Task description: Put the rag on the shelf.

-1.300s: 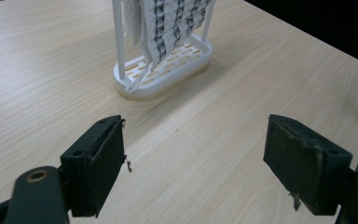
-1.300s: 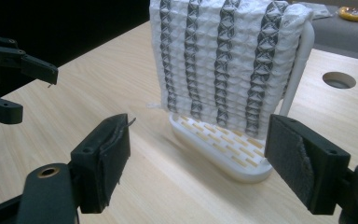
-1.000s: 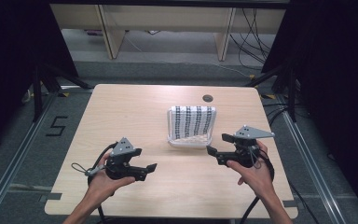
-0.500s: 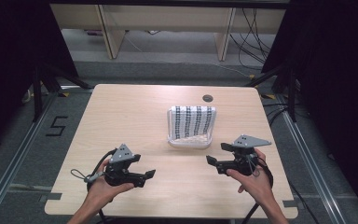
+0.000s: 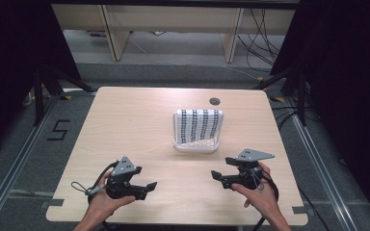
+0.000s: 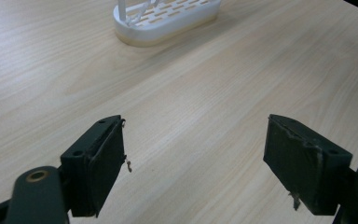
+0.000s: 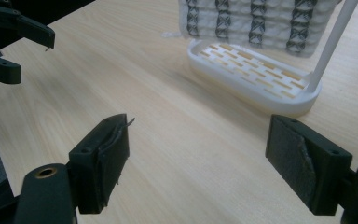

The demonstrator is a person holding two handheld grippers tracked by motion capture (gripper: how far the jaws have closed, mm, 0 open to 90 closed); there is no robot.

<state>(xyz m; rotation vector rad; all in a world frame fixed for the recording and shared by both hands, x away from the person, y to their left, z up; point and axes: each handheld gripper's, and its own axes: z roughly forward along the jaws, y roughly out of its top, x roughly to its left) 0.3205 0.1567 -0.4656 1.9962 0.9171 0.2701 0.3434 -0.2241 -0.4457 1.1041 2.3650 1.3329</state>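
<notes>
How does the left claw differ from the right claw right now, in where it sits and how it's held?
The left claw sits nearer the table's front edge; the right claw is closer to the white rack. A flat grey plate tops the right one; the left one's plate tilts. Both are open, hold nothing and point inward toward each other.

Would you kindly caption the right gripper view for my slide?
Open right gripper facing white rack draped with patterned towel.
</notes>
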